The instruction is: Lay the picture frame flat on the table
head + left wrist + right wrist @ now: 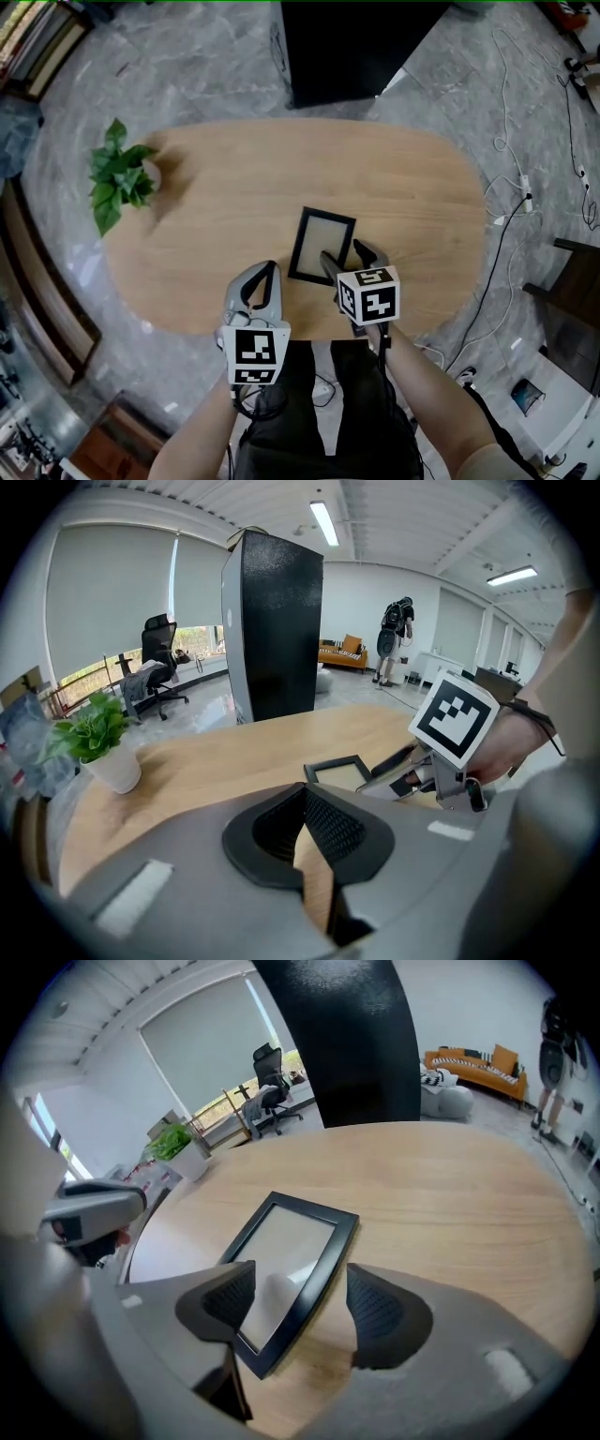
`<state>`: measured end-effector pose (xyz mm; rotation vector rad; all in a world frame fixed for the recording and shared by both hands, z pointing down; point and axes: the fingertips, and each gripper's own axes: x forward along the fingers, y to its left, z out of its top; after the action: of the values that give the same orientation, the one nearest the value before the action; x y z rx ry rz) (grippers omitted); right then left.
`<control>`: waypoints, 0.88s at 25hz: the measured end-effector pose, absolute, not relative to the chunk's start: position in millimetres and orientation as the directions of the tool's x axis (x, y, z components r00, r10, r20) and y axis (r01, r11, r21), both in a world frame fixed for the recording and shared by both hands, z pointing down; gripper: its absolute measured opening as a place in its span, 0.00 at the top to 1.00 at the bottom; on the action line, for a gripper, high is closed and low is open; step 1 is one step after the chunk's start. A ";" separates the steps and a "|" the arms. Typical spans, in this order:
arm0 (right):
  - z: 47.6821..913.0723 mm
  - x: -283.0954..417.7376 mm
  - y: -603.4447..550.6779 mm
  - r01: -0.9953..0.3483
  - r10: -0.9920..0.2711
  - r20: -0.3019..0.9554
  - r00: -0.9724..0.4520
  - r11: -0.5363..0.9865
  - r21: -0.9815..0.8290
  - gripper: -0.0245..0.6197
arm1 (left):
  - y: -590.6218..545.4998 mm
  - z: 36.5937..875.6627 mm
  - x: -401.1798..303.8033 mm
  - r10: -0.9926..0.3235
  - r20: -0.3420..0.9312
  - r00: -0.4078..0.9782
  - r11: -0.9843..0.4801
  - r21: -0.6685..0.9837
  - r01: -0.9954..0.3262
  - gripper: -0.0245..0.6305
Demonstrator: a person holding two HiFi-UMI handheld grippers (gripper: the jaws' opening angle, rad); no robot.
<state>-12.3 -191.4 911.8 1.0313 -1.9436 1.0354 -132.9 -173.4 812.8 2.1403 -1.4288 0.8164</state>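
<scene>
The black picture frame (322, 246) lies flat, glass up, on the oval wooden table (234, 187), right of centre and near the front edge. My right gripper (345, 255) is open just over the frame's near right part. In the right gripper view the frame (281, 1260) has its near corner and right edge between the spread pads (380, 1312), which do not press on it. My left gripper (266, 270) hovers left of the frame at the table's front edge. Its pads (328, 822) meet at the tips with nothing between them. The frame (337, 771) lies just beyond them.
A small potted plant (122, 173) stands at the table's left end. A tall black cabinet (366, 47) stands on the floor behind the table. Cables (511, 187) trail over the floor to the right. An office chair (159, 658) stands by the far windows.
</scene>
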 end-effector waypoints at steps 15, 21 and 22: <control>819.4 -0.5 -218.6 -0.864 -0.469 0.740 -0.481 0.396 -0.311 0.85 | -192.5 745.0 -140.4 -0.740 0.615 0.272 -0.341 0.006 -0.940 0.93; 732.4 4.4 -231.3 -0.857 -0.559 0.661 -0.500 0.429 -0.286 0.90 | -203.4 685.2 -147.1 -0.788 0.557 0.262 -0.331 -0.025 -0.943 0.93; 714.8 5.9 -234.2 -0.857 -0.577 0.644 -0.503 0.431 -0.283 0.92 | -205.3 674.8 -148.0 -0.796 0.546 0.262 -0.332 -0.032 -0.943 0.93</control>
<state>5.9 -234.2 714.8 1.2102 -2.2335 0.8245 -148.0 -205.3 674.8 2.2377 -1.5994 0.6922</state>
